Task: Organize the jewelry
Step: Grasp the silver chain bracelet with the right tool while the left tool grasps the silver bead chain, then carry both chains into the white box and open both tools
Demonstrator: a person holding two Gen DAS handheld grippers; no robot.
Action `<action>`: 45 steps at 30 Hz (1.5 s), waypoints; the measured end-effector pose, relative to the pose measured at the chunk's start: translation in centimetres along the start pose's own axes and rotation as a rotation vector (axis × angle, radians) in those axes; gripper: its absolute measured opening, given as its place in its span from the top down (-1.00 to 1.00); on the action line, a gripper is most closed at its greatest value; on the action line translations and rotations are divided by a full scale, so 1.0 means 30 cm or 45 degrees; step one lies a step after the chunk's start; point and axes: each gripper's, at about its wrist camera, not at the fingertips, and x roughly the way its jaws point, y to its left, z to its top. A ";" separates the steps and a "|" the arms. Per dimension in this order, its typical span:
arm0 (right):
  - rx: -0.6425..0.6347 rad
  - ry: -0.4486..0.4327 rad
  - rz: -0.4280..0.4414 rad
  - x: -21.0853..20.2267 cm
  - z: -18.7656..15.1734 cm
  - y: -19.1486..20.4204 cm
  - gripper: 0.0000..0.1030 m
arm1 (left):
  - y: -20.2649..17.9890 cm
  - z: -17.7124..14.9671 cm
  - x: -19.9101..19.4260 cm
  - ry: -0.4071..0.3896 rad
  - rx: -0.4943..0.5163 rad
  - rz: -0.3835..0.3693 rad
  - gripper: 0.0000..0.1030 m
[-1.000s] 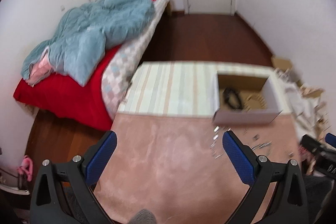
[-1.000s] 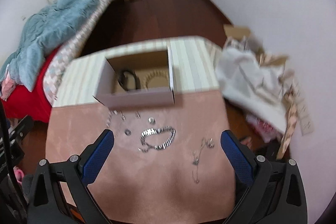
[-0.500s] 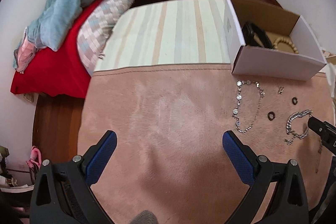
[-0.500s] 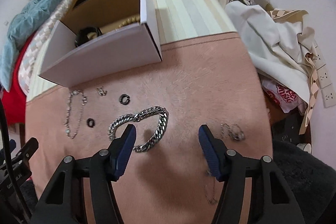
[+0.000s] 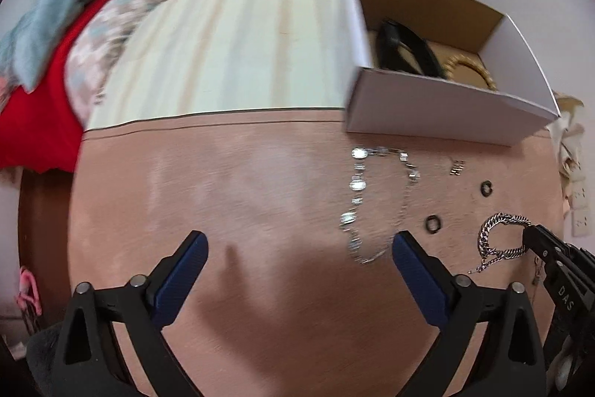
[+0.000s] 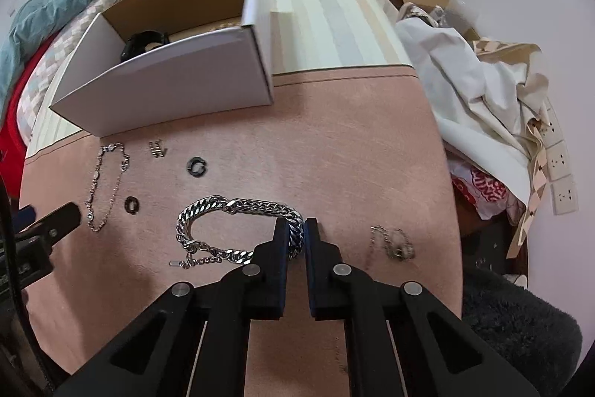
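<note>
Your right gripper (image 6: 296, 236) is pinched onto the chunky silver chain bracelet (image 6: 238, 207), just in front of the white cardboard box (image 6: 167, 88). Your left gripper (image 5: 297, 259) hangs wide open, holding nothing.

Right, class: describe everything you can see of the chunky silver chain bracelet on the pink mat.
The chunky silver chain bracelet is made of thick, shiny, interlocked curb links that look like polished steel. It lies flat on the pink mat in an open loop, unclasped, with a thinner tail chain ending in a small bar at its near left. The right gripper is shut on its right-hand bend, a finger on either side of the links. The white cardboard box stands beyond it, apart.
</note>
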 end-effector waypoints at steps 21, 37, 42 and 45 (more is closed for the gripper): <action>0.017 -0.042 0.064 -0.065 -0.001 0.015 0.84 | 0.057 -0.005 -0.045 -0.003 0.001 -0.149 0.95; -0.031 -0.190 0.273 -0.355 0.077 0.063 0.85 | 0.039 0.072 -0.414 -0.169 0.066 -0.377 0.95; -0.057 -0.262 0.341 -0.470 0.165 0.066 0.85 | 0.012 0.177 -0.549 -0.276 0.106 -0.444 0.95; -0.073 -0.298 0.385 -0.515 0.234 0.073 0.85 | -0.001 0.244 -0.590 -0.310 0.119 -0.479 0.95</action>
